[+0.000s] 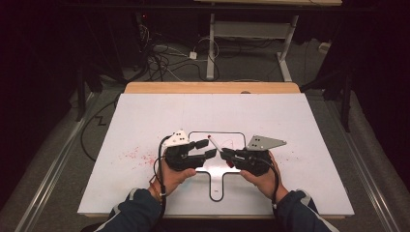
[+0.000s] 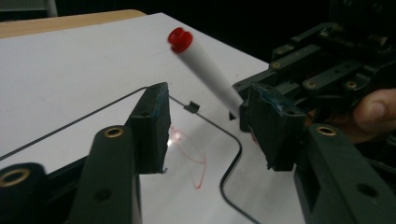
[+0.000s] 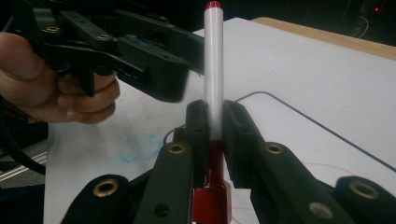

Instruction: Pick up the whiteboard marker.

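Note:
A marker with a white barrel (image 3: 214,60) and red ends stands gripped between the jaws of my right gripper (image 3: 214,119), which is shut on it. In the high view the marker (image 1: 215,144) slants up and left from my right gripper (image 1: 225,155). My left gripper (image 1: 209,148) faces it from the left with its jaws apart. In the left gripper view the marker (image 2: 205,74) rises beyond the two jaws of my left gripper (image 2: 208,126), and neither pad touches it. Under both grippers lies a glossy board with a black outline (image 1: 193,133), bearing a red scribble (image 2: 194,158).
The white sheet (image 1: 145,111) covers a wooden table (image 1: 212,87). Red specks (image 1: 138,155) mark the sheet left of my left hand, and a faint blue smudge (image 3: 140,148) shows on it. Cables (image 1: 159,58) and a desk frame (image 1: 251,29) lie beyond the far edge.

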`<state>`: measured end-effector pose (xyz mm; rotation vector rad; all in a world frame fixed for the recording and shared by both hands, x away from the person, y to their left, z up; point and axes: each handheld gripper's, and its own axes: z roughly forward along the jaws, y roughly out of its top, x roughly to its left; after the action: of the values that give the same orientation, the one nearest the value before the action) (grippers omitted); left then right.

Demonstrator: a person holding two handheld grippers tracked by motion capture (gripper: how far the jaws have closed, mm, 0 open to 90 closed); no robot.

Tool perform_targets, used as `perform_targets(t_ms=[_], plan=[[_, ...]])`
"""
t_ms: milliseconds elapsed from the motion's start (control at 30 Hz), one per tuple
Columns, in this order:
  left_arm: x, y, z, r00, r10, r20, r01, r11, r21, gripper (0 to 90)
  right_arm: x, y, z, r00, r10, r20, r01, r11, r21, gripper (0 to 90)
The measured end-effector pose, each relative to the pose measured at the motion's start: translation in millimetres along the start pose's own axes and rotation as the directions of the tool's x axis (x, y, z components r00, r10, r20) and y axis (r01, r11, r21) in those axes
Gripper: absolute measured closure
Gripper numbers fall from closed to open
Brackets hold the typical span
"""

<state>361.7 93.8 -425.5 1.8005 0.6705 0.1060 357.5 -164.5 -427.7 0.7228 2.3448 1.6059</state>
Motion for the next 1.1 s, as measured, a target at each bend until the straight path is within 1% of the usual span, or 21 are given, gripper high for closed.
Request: perform_targets(t_ms=[33, 67, 100, 167, 200, 233, 367, 400, 433, 500, 600, 633, 800, 833, 867, 900, 933, 967, 1000, 1033, 1100], plan=[[-0.6, 0.6, 2.9, 0.9999, -0.007, 0.012, 0.007, 1.0, -0.004, 51.4, 0.3, -0.3, 0.2, 1.0, -0.003, -0.002, 0.003, 1.0, 0.0, 81.8], [-1.1, 1.0, 5.2, 0.9997, -0.012, 0.022, 0.012, 0.9999, -0.009, 54.3, 0.4, -0.8, 0.2, 0.9999, -0.002, 0.011, 0.002, 1.0, -0.001, 81.8], [-3.8, 1.0, 9.6, 0.9973, -0.054, 0.05, 0.056, 0.9976, -0.042, 57.6, -0.7, -1.5, -0.2, 0.9999, 0.005, 0.014, -0.005, 1.0, -0.003, 81.8], [-3.6, 1.1, 10.8, 0.9969, -0.059, 0.052, 0.061, 0.9972, -0.043, 59.2, -2.3, -2.2, -1.0, 0.9999, 0.009, 0.013, -0.009, 1.0, -0.005, 81.8], [-3.3, 1.3, 13.0, 0.9958, -0.067, 0.063, 0.07, 0.9963, -0.051, 62.0, -4.2, -2.8, -1.6, 0.9999, 0.013, 0.01, -0.013, 1.0, -0.004, 81.8], [-3.1, 1.3, 14.1, 0.995, -0.072, 0.069, 0.075, 0.9959, -0.05, 63.1, -4.0, -3.1, -1.3, 1.0, 0.008, 0.002, -0.008, 1.0, 0.001, 81.8], [-2.2, 0.8, 16.9, 0.9936, -0.072, 0.088, 0.076, 0.9961, -0.044, 64.7, 0.3, -3.3, 1.6, 0.9996, -0.026, 0.008, 0.026, 0.999, 0.03, 81.8], [-0.4, 1.1, 16.3, 0.9958, -0.043, 0.082, 0.045, 0.9986, -0.028, 68.7, 0.6, -3.4, 1.8, 0.9995, -0.031, 0.008, 0.03, 0.999, 0.033, 81.8], [-1.0, 1.3, 16.5, 0.996, -0.038, 0.081, 0.041, 0.9987, -0.029, 72.4, 0.7, -3.3, 1.7, 0.9996, -0.027, 0.005, 0.026, 0.999, 0.029, 81.8], [-1.9, 1.9, 16.6, 0.9954, -0.03, 0.091, 0.034, 0.9987, -0.038, 75.2, 1.0, -3.2, 1.4, 0.9996, -0.027, 0.001, 0.027, 0.999, 0.023, 81.8], [-5.5, 2.9, 18.0, 0.9957, -0.004, 0.092, 0.008, 0.9993, -0.036, 77.4, 2.1, -3.6, 2.3, 0.9996, -0.027, 0.003, 0.027, 0.999, 0.022, 81.7], [-5.5, 2.9, 18.0, 0.9957, -0.004, 0.092, 0.008, 0.9993, -0.036, 77.7, 2.1, -3.6, 2.3, 0.9996, -0.027, 0.003, 0.027, 0.999, 0.022, 81.7], [-7.5, 4.7, 20.5, 0.9949, 0.043, 0.092, -0.04, 0.9986, -0.036, 78.5, 2.7, -3.6, 2.2, 0.9992, -0.036, 0.016, 0.035, 0.999, 0.023, 81.7], [-6.8, 6.6, 22.4, 0.9944, 0.068, 0.08, -0.066, 0.9973, -0.031, 78.6, 2.8, -3.5, 2.2, 0.999, -0.037, 0.025, 0.037, 0.999, 0.023, 81.4], [-6.9, 7.3, 23.4, 0.9943, 0.077, 0.073, -0.075, 0.9967, -0.031, 78.6, 2.2, -3.6, 2.3, 0.9985, -0.044, 0.033, 0.043, 0.999, 0.027, 78.1], [-6.5, 8.0, 24.5, 0.9943, 0.085, 0.064, -0.083, 0.9961, -0.029, 78.7, 1.7, -3.8, 3.1, 0.9982, -0.039, 0.046, 0.038, 0.999, 0.037, 66.5], [-5.8, 8.5, 26.0, 0.9946, 0.089, 0.053, -0.088, 0.9959, -0.023, 78.7, 0.9, -4.3, 4.0, 0.997, -0.037, 0.067, 0.033, 0.998, 0.061, 58.5], [-5.3, 8.3, 27.4, 0.9944, 0.096, 0.044, -0.095, 0.9952, -0.021, 78.7, -0.4, -5.7, 3.3, 0.9955, -0.05, 0.081, 0.043, 0.995, 0.086, 58.7], [-5.3, 8.3, 27.4, 0.9944, 0.096, 0.044, -0.095, 0.9952, -0.021, 78.8, -1.7, -8.1, 0.5, 0.9944, -0.061, 0.086, 0.052, 0.994, 0.098, 58.0], [-5.4, 6.7, 30.9, 0.9918, 0.123, 0.033, -0.123, 0.9923, -0.013, 78.8, -3.4, -10.7, -3.9, 0.9924, -0.078, 0.095, 0.067, 0.991, 0.112, 55.8], [-6.0, 3.5, 36.2, 0.9882, 0.15, 0.03, -0.15, 0.9887, 0.003, 78.8, -9.2, -15.6, -15.5, 0.9871, -0.106, 0.12, 0.088, 0.986, 0.145, 52.0]])
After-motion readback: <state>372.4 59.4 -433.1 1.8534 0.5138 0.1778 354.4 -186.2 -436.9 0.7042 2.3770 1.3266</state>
